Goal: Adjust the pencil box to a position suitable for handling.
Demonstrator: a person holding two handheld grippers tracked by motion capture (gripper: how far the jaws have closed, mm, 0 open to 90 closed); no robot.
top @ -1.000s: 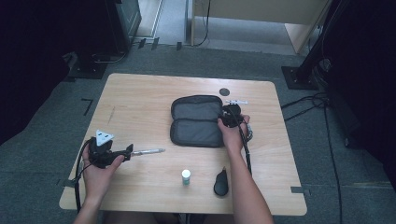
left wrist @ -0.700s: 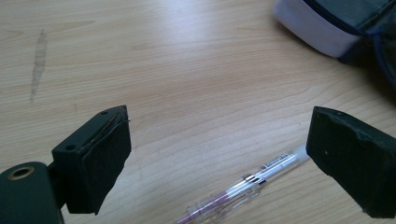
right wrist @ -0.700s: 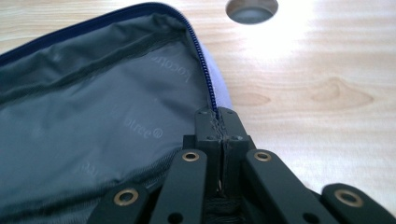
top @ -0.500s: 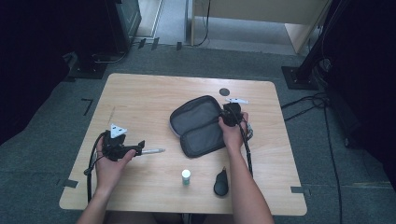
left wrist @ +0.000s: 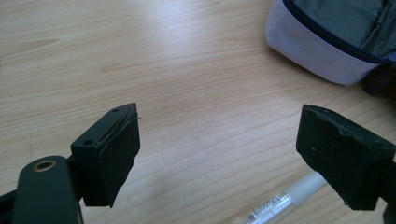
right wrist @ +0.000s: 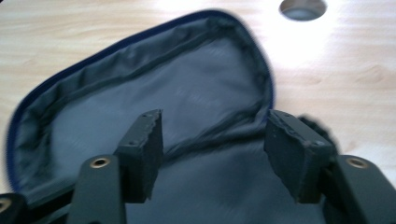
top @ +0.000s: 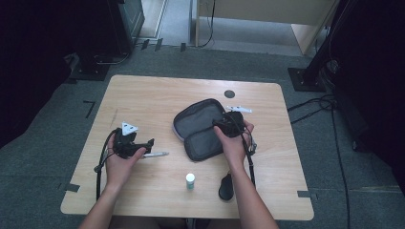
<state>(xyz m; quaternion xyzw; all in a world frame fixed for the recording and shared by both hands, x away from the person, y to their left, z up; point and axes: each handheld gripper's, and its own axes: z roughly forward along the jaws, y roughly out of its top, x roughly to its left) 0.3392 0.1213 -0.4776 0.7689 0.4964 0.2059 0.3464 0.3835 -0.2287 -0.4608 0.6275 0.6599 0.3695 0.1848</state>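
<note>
Two grippers at work over the wooden table [top: 157, 95]. Left gripper [top: 143, 147] sits low at the near left, jaws spread wide with nothing between them, though they have just been closing a little; a pen [top: 155, 154] lies on the wood just beside its tips (also seen near the right jaw in the left gripper view [left wrist: 280, 203]). Right gripper [top: 223, 126] hangs over the open grey pouch [top: 200, 128] at table centre, its jaws just been opening, parted and gripping nothing; dark lining [right wrist: 154, 98] lies under them. Small white bottle [top: 190, 180] and black mouse-like object [top: 226, 187] stand near the front edge.
</note>
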